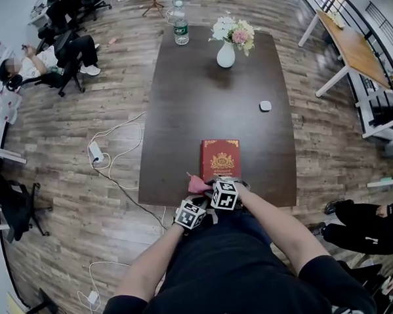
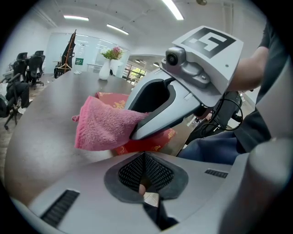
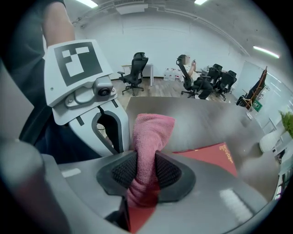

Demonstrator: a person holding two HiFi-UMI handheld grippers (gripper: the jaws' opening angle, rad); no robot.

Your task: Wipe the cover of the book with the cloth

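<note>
Clamps the pink cloth tight between the fingers of the right gripper, bunched so a thick fold juts ahead as a wiping pad. Shuts the fingers of the left gripper together on nothing, at 8 o'clock of the right one, probably to stay clear. Sets the fold over the 7 o'clock corner of the red book, flat and cover-up at the near edge of the dark surface, within easy reach for wiping.
</note>
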